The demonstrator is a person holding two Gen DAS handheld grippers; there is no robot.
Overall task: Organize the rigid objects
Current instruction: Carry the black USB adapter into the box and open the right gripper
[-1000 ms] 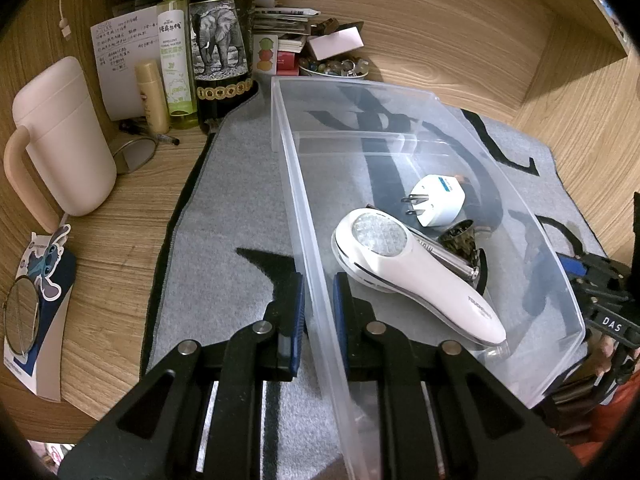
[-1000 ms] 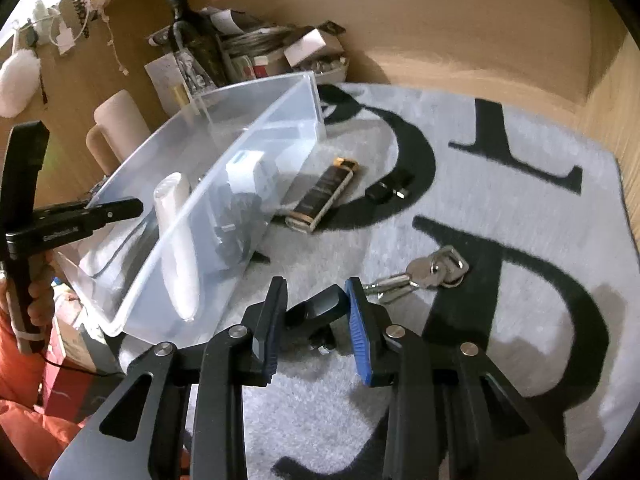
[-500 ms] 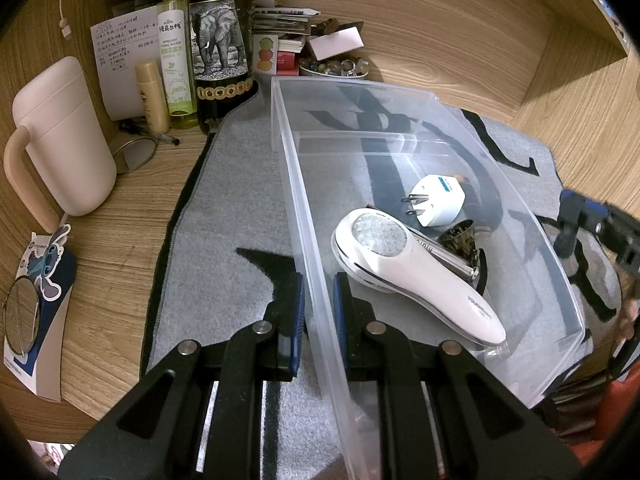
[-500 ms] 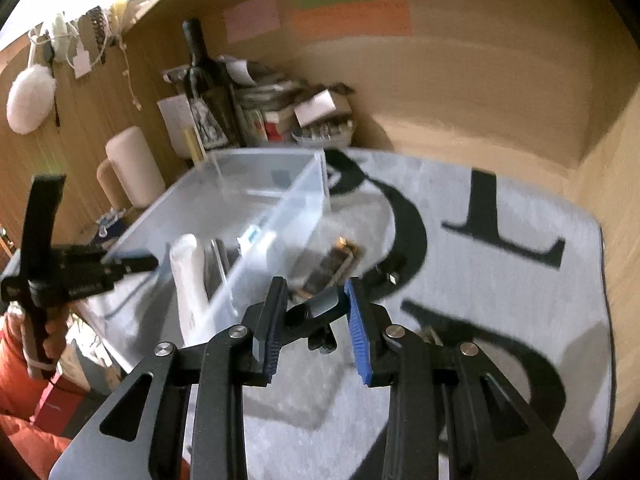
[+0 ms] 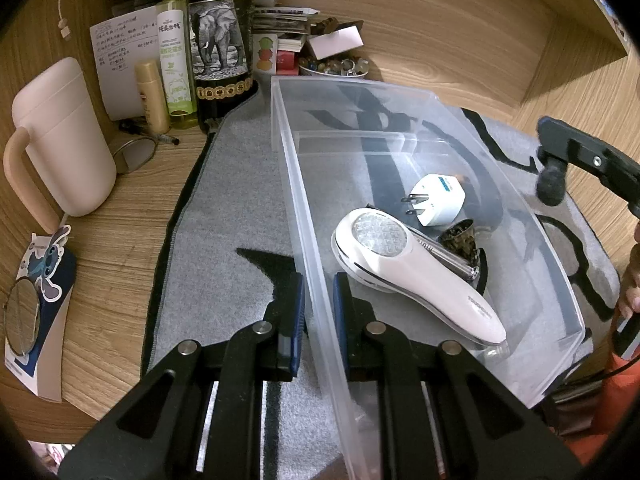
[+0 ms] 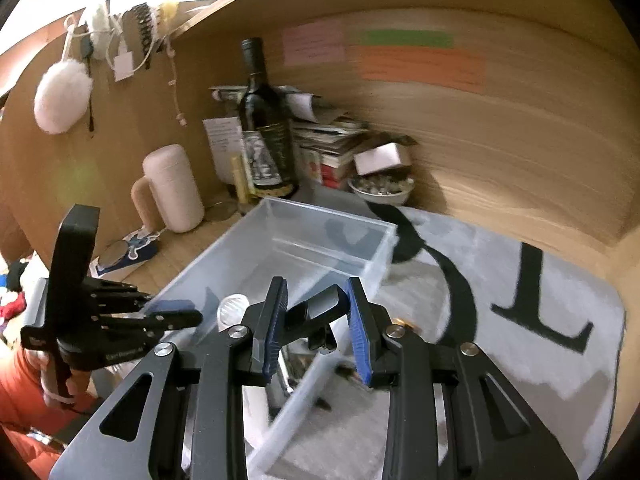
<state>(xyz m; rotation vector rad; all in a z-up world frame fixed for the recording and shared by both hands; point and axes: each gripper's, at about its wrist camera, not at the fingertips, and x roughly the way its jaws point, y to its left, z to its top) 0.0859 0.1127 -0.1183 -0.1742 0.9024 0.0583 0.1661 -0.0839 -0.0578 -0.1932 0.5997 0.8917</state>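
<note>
Left gripper (image 5: 318, 312) angled down, clamped on bin (image 5: 298, 184) wall; right gripper (image 6: 316, 320) raised above bin, gripping black clip (image 6: 316, 312).

My left gripper (image 5: 318, 312), a black two-finger tool with blue pads, points steeply downward, and its jaws are clamped together on the thin near wall of the clear plastic storage bin (image 5: 308, 240), one pad outside the wall and one inside. In the right wrist view I see that same gripper from the side, low at the left, with my hand (image 6: 60, 384) wrapped around its handle. My right gripper (image 6: 316, 322), the matching black tool with blue pads, tilts gently downward above the bin. Its jaws are partly closed on a small dark grey oblong gadget (image 6: 320, 310), pressed between the pads.
</note>
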